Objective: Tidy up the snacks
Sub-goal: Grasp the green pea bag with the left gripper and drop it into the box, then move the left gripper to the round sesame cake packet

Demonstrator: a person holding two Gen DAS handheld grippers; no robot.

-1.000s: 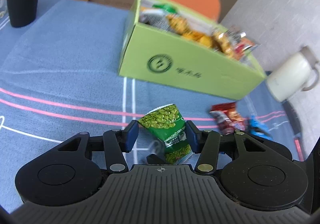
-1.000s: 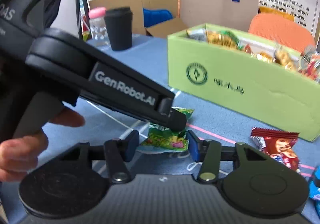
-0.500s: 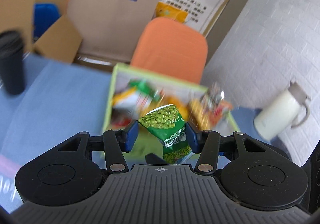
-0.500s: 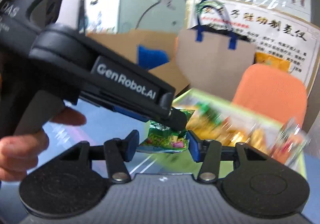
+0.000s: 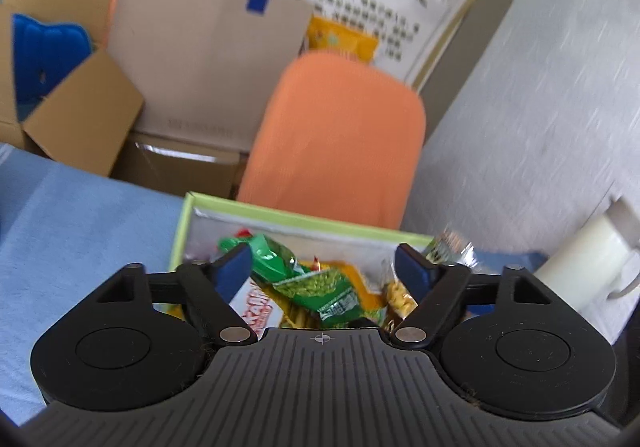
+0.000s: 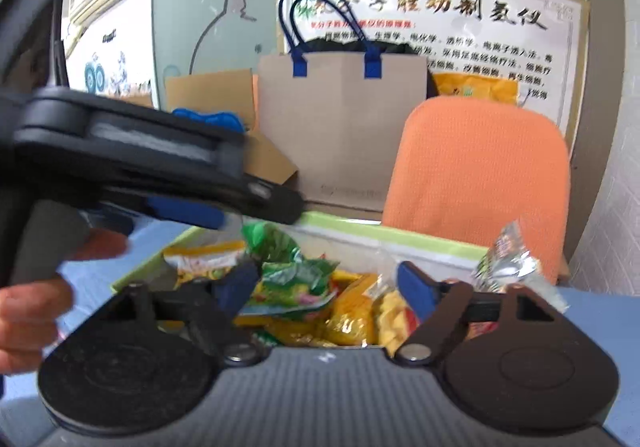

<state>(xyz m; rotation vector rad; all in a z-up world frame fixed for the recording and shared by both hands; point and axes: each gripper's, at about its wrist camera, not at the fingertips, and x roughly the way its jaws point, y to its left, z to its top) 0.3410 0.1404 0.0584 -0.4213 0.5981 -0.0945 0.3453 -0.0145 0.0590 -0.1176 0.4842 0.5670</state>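
Both grippers over the green box (image 5: 304,218) on the blue desk (image 5: 80,215); orange chair (image 5: 340,135) behind the box. Left gripper (image 5: 323,271): fingers opening, blue pads (image 5: 234,271) clear of the green pea packet (image 5: 320,287), which sits between them above the snacks in the box. Right gripper (image 6: 326,287): fingers opening wide, the crumpled green packet (image 6: 296,283) between them, just beside its left pad, over the yellow snacks (image 6: 352,315) in the box.

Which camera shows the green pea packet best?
The left wrist view: the pea packet shows whole, peas and label facing the camera, over the green box. In the right wrist view I cannot pick it out for sure among the other packets.
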